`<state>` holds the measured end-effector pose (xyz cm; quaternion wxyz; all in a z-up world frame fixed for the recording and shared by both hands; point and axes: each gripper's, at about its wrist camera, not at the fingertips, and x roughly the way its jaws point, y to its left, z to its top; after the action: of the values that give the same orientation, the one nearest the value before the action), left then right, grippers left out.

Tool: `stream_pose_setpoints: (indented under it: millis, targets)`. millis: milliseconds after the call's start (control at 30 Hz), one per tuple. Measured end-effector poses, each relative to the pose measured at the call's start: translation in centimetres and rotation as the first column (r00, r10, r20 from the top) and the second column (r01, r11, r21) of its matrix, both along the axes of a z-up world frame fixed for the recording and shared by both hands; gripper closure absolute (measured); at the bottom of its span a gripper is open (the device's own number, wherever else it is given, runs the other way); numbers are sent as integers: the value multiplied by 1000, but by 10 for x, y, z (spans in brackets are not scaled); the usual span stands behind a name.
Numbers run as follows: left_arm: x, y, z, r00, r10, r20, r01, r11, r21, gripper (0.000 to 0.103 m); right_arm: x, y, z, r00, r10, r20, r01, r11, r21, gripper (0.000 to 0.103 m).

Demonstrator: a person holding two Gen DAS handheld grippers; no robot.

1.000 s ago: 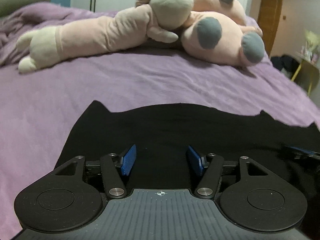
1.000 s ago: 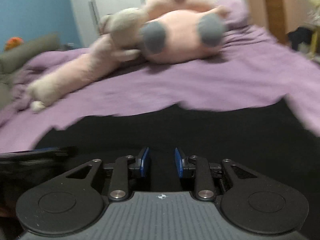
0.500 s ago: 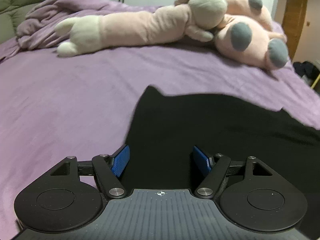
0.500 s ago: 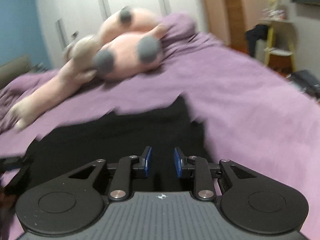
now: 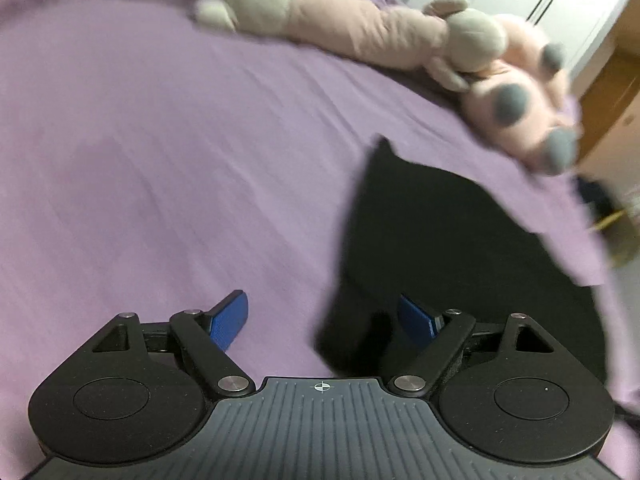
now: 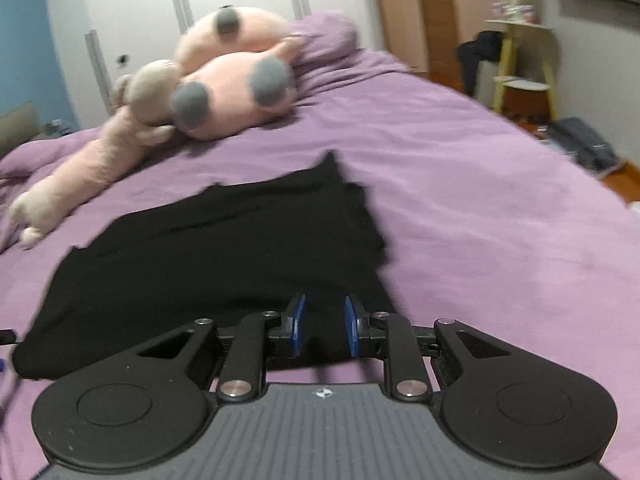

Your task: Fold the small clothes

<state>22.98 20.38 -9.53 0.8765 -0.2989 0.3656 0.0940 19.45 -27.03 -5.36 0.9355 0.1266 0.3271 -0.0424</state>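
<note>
Garment: the black cloth [image 6: 224, 248] is lying spread flat on the purple bedspread [image 6: 480, 208], nearest to me in both views; it is plain and dark, and I am seeing no print or seam in it.
Its shape: its far edge is running uneven, with one corner poking up into a small point; along its right side, in the right wrist view, a fold is doubling the fabric over itself.
Left gripper [image 5: 322, 320]: I am holding it wide apart, nothing between the blue pads [image 5: 230, 318]; the left pad is hovering over bare bedspread [image 5: 160, 160], the right one over the near left corner of the cloth [image 5: 460, 248].
Right gripper [image 6: 322, 326]: I am keeping only a narrow gap here, over the cloth's near edge; whether fabric is pinched I cannot tell.
Beyond: a pink plush toy [image 6: 224, 92] is lying across the far bed, well apart from the cloth.
</note>
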Motion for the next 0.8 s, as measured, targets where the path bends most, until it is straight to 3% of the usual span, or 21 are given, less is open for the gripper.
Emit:
stream_pose_setpoints:
  millis: [67, 167, 333, 400, 500, 533, 567, 600, 733, 800]
  targets:
    - [-4, 1, -5, 1000, -19, 11, 19, 997, -69, 16, 10, 18, 0, 998, 56, 10, -57, 995, 82, 83]
    - [-3, -1, -6, 1000, -19, 3, 19, 998, -52, 16, 28, 47, -11, 990, 132, -39, -121, 970, 212, 83]
    - [10, 5, -10, 1000, 10, 30, -6, 991, -131, 17, 50, 92, -32, 972, 203, -115, -176, 962, 210, 83]
    - [16, 6, -14, 998, 27, 54, -16, 983, -183, 22, 54, 101, -34, 974, 196, -114, -171, 965, 199, 83]
    - [28, 3, -15, 998, 24, 56, -13, 983, -183, 25, 58, 106, -35, 975, 187, -121, -162, 967, 195, 83]
    - [31, 2, -15, 997, 19, 74, -5, 983, -185, 28, 58, 106, -34, 975, 188, -122, -162, 968, 192, 83]
    - [33, 2, -15, 996, 10, 91, 8, 981, -195, 44, 59, 106, -33, 975, 189, -118, -164, 968, 191, 83]
    - [37, 1, -17, 997, 6, 80, 11, 977, -215, 54, 56, 108, -31, 975, 191, -115, -167, 967, 191, 83]
    - [49, 9, -35, 997, 53, 56, -34, 954, -298, 62, 55, 111, -33, 975, 191, -115, -169, 969, 179, 83]
    - [52, 18, -40, 994, 99, 51, -72, 920, -384, 63, 54, 111, -33, 974, 196, -112, -175, 970, 171, 83]
